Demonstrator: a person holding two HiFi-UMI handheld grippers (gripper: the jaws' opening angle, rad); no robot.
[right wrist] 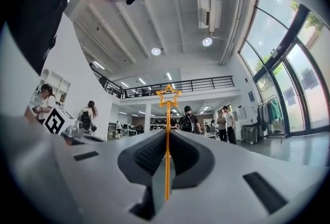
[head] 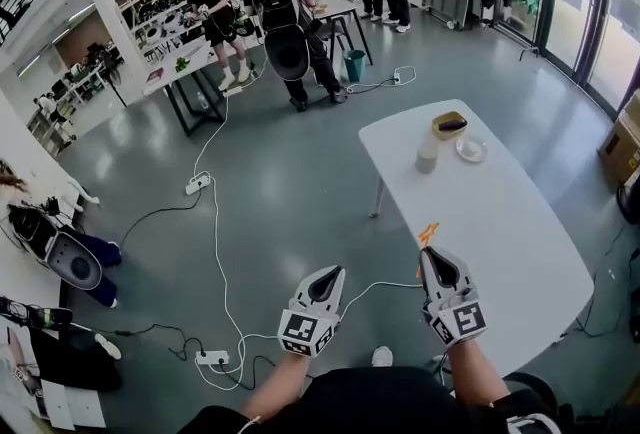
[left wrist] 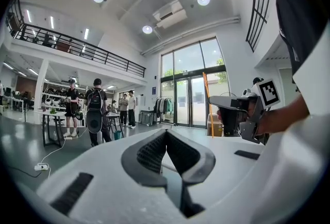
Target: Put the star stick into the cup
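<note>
My right gripper [head: 437,256] is shut on an orange star stick [head: 427,235], held over the near left edge of the white table [head: 520,232]. In the right gripper view the stick [right wrist: 167,140] runs up between the closed jaws, with its star outline above the tips. The pale cup [head: 427,157] stands toward the far end of the table, well ahead of the stick. My left gripper [head: 322,283] is shut on nothing and hangs over the floor to the left of the table. In the left gripper view the right gripper [left wrist: 242,112] shows with the stick [left wrist: 207,99] upright.
A yellow bowl [head: 449,125] with something dark in it and a small white plate [head: 471,150] sit beyond the cup. Cables and power strips [head: 212,358] lie on the grey floor. People work at tables [head: 190,52] in the background. A cardboard box [head: 622,137] stands at right.
</note>
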